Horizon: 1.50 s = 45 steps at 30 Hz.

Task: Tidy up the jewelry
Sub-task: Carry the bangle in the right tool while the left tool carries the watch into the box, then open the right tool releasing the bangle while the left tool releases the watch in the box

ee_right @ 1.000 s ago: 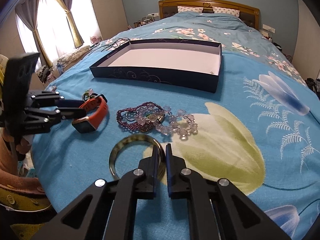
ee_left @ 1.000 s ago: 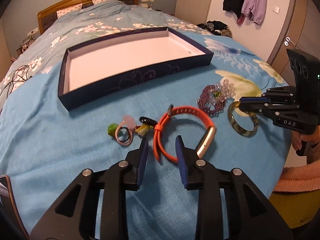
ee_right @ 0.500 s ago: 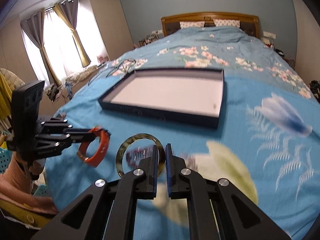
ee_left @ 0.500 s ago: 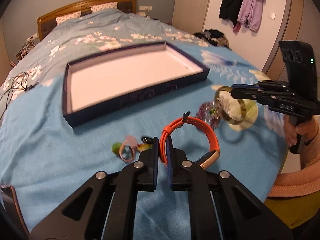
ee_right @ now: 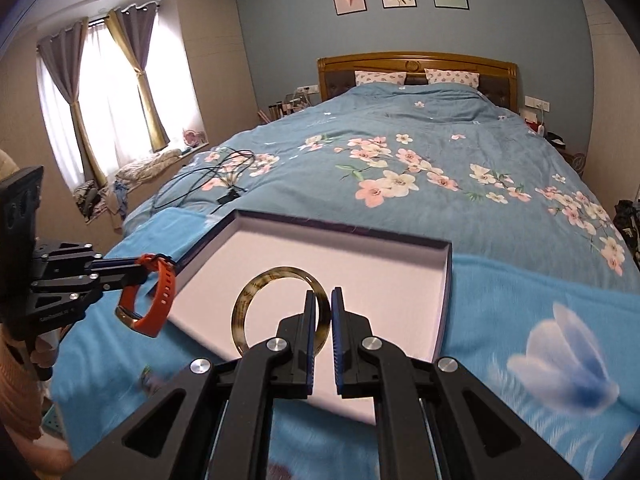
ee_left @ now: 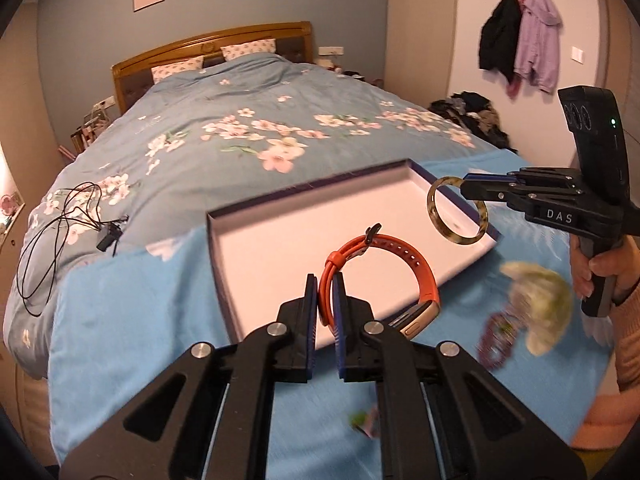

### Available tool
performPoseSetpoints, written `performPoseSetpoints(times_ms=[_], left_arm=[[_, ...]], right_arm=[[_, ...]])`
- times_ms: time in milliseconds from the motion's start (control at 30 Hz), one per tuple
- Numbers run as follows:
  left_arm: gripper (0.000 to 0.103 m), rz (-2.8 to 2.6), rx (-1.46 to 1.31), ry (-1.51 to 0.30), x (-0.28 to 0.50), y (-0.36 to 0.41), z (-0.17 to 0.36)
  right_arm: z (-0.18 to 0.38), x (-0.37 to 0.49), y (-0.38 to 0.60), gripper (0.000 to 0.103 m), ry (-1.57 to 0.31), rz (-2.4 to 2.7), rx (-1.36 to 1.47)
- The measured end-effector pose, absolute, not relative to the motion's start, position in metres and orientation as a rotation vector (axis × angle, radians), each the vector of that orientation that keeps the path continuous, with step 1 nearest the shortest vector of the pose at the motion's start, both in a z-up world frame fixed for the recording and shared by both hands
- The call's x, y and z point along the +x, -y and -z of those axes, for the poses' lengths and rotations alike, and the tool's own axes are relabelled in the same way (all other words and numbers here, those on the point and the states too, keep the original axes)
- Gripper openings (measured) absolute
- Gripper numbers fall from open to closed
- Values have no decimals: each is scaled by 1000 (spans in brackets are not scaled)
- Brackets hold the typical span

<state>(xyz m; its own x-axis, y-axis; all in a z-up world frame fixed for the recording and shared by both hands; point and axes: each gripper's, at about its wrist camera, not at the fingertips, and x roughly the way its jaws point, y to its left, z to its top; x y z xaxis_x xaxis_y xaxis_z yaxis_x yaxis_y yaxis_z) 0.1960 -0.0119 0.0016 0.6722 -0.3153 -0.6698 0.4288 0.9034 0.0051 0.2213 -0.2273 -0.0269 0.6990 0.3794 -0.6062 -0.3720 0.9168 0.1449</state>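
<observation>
My left gripper (ee_left: pixel 325 292) is shut on an orange watch band (ee_left: pixel 404 256) with a gold face, held in the air over the near edge of the dark blue box (ee_left: pixel 224 280) with a white inside. My right gripper (ee_right: pixel 323 312) is shut on a mottled green bangle (ee_right: pixel 256 300), held above the box (ee_right: pixel 444 320). The right gripper and bangle (ee_left: pixel 434 196) show at right in the left wrist view. The left gripper and watch band (ee_right: pixel 160 300) show at left in the right wrist view. A purple bead bracelet (ee_left: pixel 496 340) lies blurred on the blue cloth.
The box lies on a blue cloth (ee_left: pixel 120 320) at the foot of a floral-quilted bed (ee_right: pixel 400 152). A black cable (ee_left: pixel 52 232) lies on the quilt to the left. Small hair ties (ee_left: pixel 364 424) lie blurred below my left gripper. Coats (ee_left: pixel 520 40) hang on the right wall.
Both grippers have risen and moved forward toward the box, each carrying its piece. One second ago the left was open around the watch band on the cloth; the bangle still lay there.
</observation>
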Motion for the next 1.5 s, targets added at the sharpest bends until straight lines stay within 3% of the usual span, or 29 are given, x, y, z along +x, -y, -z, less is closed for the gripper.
performPoseSetpoints(times_ms=[700,1267,1400,1500], left_arm=[[8,394,273,-836,340,40,48],[8,352,362,-914,379,59,68],[13,338,346,-925,385,57,70],[15,325,313,-905,383,51,66]], right_arm=[[71,335,205,6,-856,-308,-33],[79,357,197,6,-936,-259,-48],[76,355,198,9,-924,-253,-35],[67,345,201,20,-889,-274,-13]])
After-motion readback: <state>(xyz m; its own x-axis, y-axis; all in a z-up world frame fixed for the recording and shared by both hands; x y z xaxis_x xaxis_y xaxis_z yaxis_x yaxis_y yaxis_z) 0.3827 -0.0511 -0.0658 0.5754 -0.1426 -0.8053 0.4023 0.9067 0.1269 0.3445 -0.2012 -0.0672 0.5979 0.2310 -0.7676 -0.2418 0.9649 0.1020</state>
